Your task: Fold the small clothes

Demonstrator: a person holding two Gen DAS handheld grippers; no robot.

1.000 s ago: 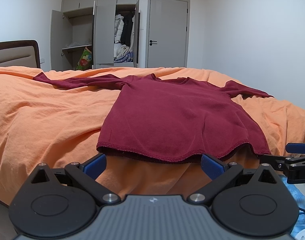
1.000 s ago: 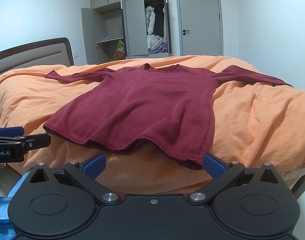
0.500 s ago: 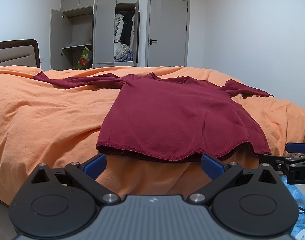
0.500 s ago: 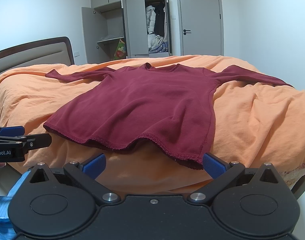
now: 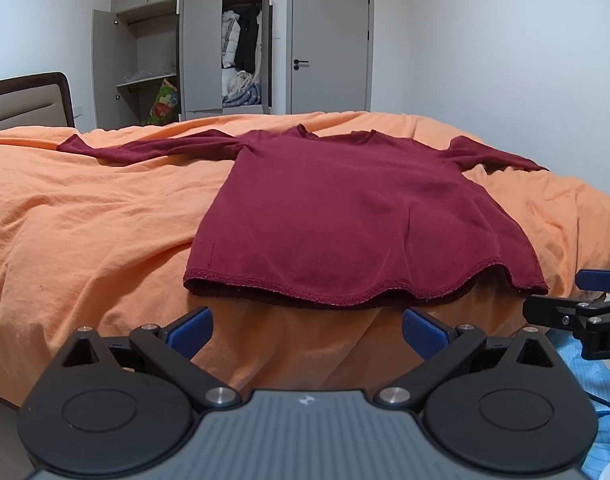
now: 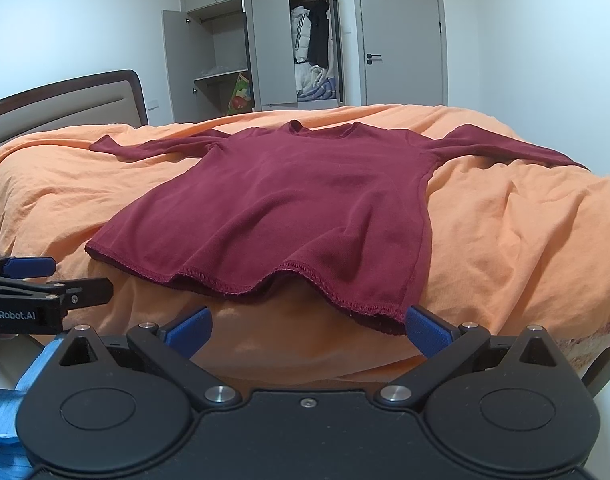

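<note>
a maroon long-sleeved shirt (image 5: 357, 208) lies flat, sleeves spread, on an orange bedspread (image 5: 85, 216), its hem at the near edge of the bed. both the left gripper (image 5: 307, 326) and right gripper (image 6: 307, 326) hover short of it, jaws spread and empty. folding looks not yet begun; the next move likely calls for pinching a sleeve or hem. "genrobot.ai" reads on the left gripper's side.

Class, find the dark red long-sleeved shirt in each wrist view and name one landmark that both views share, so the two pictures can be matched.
Left wrist view: the dark red shirt lies spread flat on the orange bedcover, centre, hem nearest the camera.
Right wrist view: the dark red shirt lies centre, slightly left, hem drooping over the bed edge.
Shared landmark: the open grey wardrobe behind the bed.
</note>
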